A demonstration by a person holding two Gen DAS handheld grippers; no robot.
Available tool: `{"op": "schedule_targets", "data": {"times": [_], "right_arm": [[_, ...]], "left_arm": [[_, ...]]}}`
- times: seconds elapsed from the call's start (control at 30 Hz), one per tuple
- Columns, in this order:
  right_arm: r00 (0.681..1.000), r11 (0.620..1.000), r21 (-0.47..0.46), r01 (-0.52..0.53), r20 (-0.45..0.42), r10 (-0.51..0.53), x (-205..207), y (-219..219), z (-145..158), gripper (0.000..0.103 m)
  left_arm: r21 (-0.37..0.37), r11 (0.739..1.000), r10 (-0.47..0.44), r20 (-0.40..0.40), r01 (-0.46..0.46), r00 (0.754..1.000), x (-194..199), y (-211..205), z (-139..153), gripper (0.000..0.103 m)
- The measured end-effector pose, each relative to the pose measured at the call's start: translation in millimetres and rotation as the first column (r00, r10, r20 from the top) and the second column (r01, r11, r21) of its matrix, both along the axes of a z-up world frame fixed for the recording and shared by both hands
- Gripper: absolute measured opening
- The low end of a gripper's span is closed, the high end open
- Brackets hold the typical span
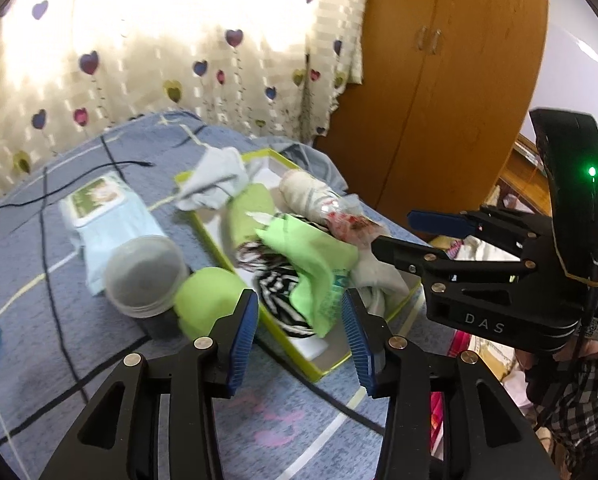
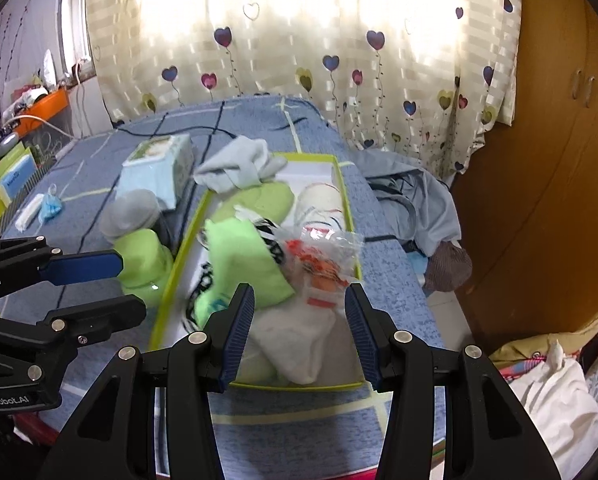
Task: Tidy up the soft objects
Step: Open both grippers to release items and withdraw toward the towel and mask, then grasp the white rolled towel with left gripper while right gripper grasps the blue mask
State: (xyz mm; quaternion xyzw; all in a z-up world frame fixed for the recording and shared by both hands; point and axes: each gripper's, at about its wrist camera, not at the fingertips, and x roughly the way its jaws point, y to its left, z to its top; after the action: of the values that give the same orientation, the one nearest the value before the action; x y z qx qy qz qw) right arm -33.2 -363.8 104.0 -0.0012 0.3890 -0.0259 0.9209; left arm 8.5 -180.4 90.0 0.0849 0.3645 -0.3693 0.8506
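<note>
A shallow box with a yellow-green rim [image 1: 319, 376] [image 2: 171, 276] lies on the blue bedspread [image 1: 259, 420]. It holds a heap of soft things: light green cloth [image 1: 311, 256] [image 2: 239, 256], a zebra-striped piece [image 1: 275, 284], a white sock [image 2: 295, 340], a grey sock [image 1: 215, 180] [image 2: 239, 160] and a crinkled plastic bag [image 1: 347, 228] [image 2: 323, 256]. A green roll [image 1: 207, 300] [image 2: 143, 256] lies outside the box's left wall. My left gripper [image 1: 299, 320] [image 2: 133, 284] hovers open above the box's near left side. My right gripper [image 2: 299, 308] [image 1: 399, 236] hangs open over the near end, nothing between its pads.
A grey-lidded jar [image 1: 143, 276] [image 2: 129, 212] and a tissue pack [image 1: 107, 208] [image 2: 159, 160] sit left of the box. A black cable [image 1: 59, 192] and a blue mask [image 2: 51, 206] lie on the bed. Grey clothing [image 2: 411, 192] drapes the right edge by a wooden wardrobe [image 1: 439, 80].
</note>
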Motion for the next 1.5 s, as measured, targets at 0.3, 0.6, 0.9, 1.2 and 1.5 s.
{"op": "schedule_targets", "data": {"times": [0.3, 0.6, 0.9, 1.2, 1.5], "right_arm": [[0.999, 0.999, 0.017, -0.042, 0.035, 0.041, 2, 29, 6, 0.049], [0.994, 0.995, 0.022, -0.101, 0.053, 0.1, 6, 63, 7, 0.049], [0.986, 0.988, 0.036, -0.153, 0.079, 0.15, 22, 99, 10, 0.049], [0.97, 0.971, 0.043, -0.234, 0.07, 0.231, 46, 147, 1, 0.049], [0.958, 0.957, 0.069, -0.283, 0.066, 0.279, 75, 191, -5, 0.049]], "left_arm": [[-0.003, 0.994, 0.112, 0.025, -0.112, 0.993, 3, 38, 8, 0.044], [-0.008, 0.98, 0.2, 0.039, -0.2, 0.979, 8, 74, 9, 0.045], [-0.013, 0.952, 0.305, 0.052, -0.305, 0.951, 15, 117, 6, 0.045], [-0.006, 0.905, 0.424, 0.068, -0.425, 0.903, 27, 172, 3, 0.046], [-0.007, 0.848, 0.53, 0.052, -0.53, 0.847, 46, 229, -5, 0.048]]}}
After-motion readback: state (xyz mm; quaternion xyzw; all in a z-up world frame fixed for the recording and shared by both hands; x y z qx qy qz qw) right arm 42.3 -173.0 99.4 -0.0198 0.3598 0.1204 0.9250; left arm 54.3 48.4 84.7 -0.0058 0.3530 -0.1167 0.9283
